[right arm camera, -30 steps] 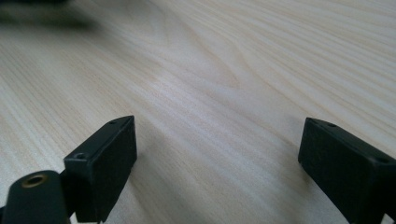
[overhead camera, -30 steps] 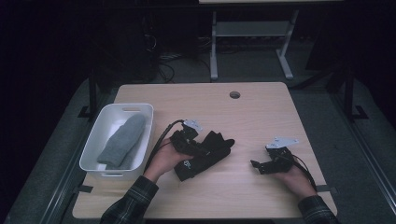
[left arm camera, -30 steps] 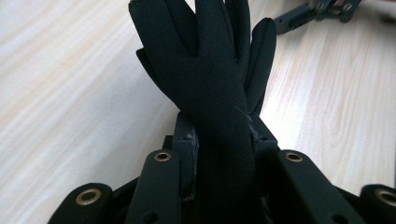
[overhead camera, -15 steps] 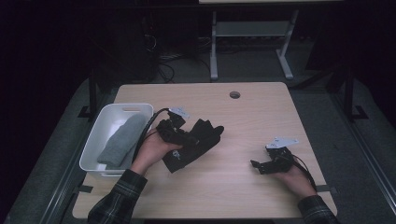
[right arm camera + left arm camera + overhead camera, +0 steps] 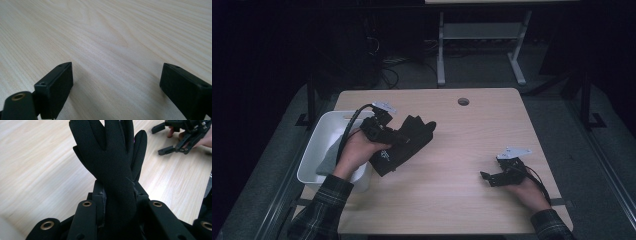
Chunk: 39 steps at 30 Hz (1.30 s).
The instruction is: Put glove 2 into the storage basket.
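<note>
Black glove (image 5: 113,170) clenched between left tongs (image 5: 388,136); right tongs (image 5: 493,178) released, well apart.

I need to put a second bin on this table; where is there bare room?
Free: the wood between the black glove and the right gripper, and the far strip around the cable hole. Crowded: the left edge, with the white bin and left gripper.

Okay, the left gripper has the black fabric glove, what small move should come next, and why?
Probably carry it a little further left, over the white plastic bin. The left gripper is clamped on the black fabric glove, lifted beside the bin, where a grey cloth already lies.
</note>
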Motion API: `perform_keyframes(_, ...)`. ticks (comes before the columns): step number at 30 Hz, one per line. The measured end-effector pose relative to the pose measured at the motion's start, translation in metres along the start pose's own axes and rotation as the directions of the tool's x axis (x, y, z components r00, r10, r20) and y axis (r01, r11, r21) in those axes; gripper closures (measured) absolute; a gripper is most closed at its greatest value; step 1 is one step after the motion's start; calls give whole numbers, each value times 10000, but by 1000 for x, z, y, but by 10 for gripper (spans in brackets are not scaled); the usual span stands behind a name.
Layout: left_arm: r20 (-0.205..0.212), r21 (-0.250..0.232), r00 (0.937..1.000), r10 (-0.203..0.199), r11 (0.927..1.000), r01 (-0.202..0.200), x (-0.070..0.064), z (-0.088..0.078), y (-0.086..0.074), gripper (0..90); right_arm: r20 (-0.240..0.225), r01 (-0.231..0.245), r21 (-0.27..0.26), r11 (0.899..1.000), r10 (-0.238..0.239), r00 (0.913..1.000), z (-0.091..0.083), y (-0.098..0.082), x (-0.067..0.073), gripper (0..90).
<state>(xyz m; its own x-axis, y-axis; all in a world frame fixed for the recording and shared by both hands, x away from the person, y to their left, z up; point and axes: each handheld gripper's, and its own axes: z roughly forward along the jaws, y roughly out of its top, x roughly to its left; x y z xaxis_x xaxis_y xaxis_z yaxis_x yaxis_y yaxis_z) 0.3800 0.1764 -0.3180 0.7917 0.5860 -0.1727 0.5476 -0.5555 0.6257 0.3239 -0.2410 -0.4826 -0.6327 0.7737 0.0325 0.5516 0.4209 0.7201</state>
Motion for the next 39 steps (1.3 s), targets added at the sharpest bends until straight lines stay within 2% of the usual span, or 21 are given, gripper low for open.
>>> perform_keyframes(6,-278,-40,9985,-466,9989,465,16,-18,-6,704,-6,6,-6,10000,-6,10000,0,0,0,113)
perform_keyframes(7,-341,22,9986,-408,9992,409,19,-22,-7,704,7,12,-5,10000,-12,10000,0,0,0,113)
perform_keyframes(15,-671,-194,9911,-1146,9933,1135,38,-46,-23,704,-2,-43,23,10000,43,10000,0,0,0,113)
perform_keyframes(24,-1041,-466,9811,-1628,9862,1587,55,-71,-37,704,5,-40,21,10000,40,10000,0,0,0,113)
perform_keyframes(31,-1319,-659,9664,-2208,9747,2137,71,-88,-53,704,8,-46,30,10000,46,10000,0,0,0,113)
perform_keyframes(39,-1668,-807,9424,-2898,9566,2799,91,-101,-77,704,21,-45,19,10000,45,10000,0,0,0,113)
